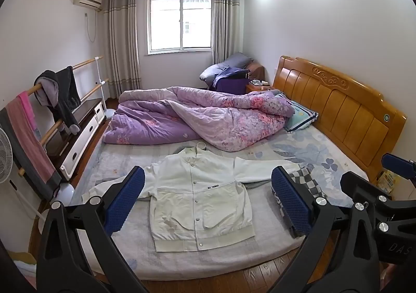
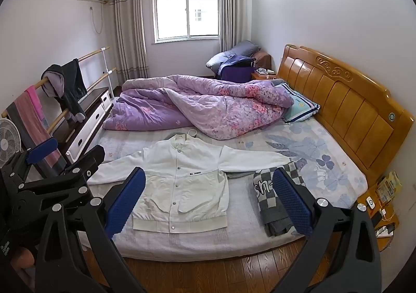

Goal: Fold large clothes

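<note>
A white snap-button jacket [image 1: 200, 196] lies flat, front up, on the near side of the bed, sleeves spread to both sides; it also shows in the right wrist view [image 2: 182, 186]. My left gripper [image 1: 208, 202] is open and empty, held above the bed's near edge in front of the jacket. My right gripper [image 2: 208, 202] is open and empty, a little further right; part of it shows at the right edge of the left wrist view [image 1: 377, 196]. The left gripper also shows at the left of the right wrist view [image 2: 52, 181].
A folded checkered grey garment [image 2: 275, 196] lies right of the jacket. A purple floral quilt [image 1: 197, 116] is heaped on the far half of the bed. A wooden headboard [image 1: 338, 111] is on the right, a clothes rail [image 1: 52, 111] and a fan [image 2: 9, 139] on the left.
</note>
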Demonstrator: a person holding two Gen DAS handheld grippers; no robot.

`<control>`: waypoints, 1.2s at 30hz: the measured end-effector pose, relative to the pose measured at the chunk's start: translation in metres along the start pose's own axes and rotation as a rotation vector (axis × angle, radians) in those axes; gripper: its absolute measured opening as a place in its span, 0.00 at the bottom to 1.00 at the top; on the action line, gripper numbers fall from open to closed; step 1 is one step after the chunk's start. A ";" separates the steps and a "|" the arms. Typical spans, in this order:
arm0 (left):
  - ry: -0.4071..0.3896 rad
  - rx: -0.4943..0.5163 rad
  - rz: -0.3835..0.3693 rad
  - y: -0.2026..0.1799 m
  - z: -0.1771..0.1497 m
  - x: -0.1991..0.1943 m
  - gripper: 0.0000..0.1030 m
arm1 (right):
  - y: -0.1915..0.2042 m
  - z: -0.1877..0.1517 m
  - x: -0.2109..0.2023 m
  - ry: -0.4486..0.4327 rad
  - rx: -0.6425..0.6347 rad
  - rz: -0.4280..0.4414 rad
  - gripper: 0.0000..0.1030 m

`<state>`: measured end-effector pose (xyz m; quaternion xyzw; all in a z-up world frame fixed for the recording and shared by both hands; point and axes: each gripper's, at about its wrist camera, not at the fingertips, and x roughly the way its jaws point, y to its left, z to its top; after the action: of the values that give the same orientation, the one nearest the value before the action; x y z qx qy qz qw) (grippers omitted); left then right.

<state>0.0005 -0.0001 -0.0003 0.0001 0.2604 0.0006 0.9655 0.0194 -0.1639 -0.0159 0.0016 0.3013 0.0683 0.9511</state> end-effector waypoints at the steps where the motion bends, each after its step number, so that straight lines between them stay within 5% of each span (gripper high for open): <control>1: 0.001 0.000 0.000 0.000 0.000 0.000 0.95 | 0.000 0.000 0.000 -0.001 -0.001 -0.001 0.92; 36: 0.004 -0.002 -0.002 -0.001 -0.001 0.000 0.95 | 0.002 -0.003 0.000 0.001 0.001 -0.002 0.92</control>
<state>0.0000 -0.0014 -0.0017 -0.0011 0.2622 0.0000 0.9650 0.0172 -0.1616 -0.0178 0.0019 0.3019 0.0672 0.9510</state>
